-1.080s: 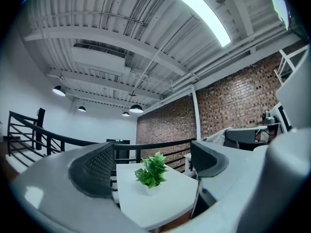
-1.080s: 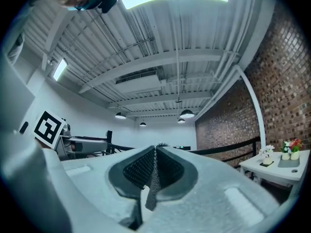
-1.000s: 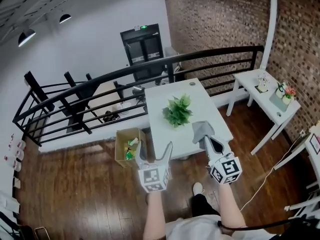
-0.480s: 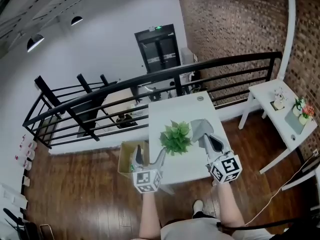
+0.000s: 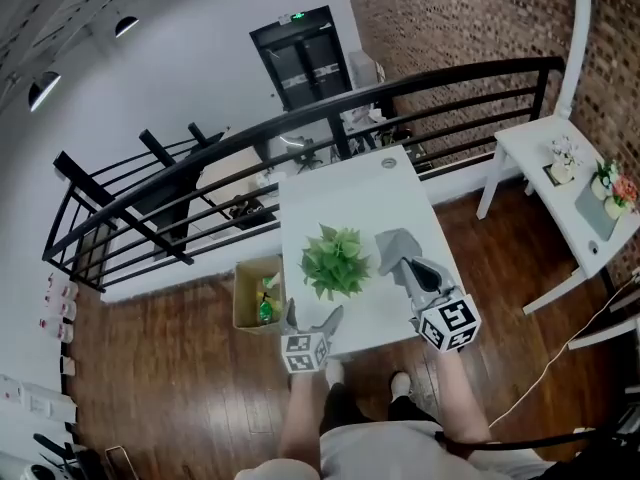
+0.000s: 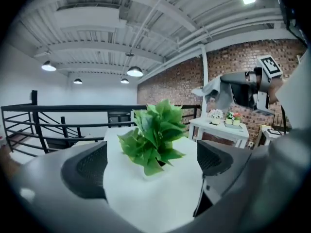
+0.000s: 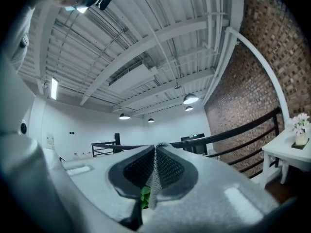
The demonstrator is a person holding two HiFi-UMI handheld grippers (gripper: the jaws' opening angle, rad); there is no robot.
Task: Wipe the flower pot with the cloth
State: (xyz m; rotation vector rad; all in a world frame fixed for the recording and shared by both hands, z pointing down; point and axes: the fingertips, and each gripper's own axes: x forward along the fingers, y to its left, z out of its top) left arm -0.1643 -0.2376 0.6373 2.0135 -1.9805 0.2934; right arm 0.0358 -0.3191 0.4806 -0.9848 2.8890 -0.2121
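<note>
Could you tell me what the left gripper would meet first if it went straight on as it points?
Most likely the leaves of the potted plant, which sits centred ahead of the left gripper on the white table. Its jaws have just been opening, with nothing between them; depth is unclear.

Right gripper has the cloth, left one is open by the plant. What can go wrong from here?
1. Leaves hide the pot from the head view, so the cloth in the right gripper may wipe foliage instead.
2. The left gripper, its jaws having just been opening with nothing between them, steadies nothing; a push may slide or tip the plant on the table.
</note>
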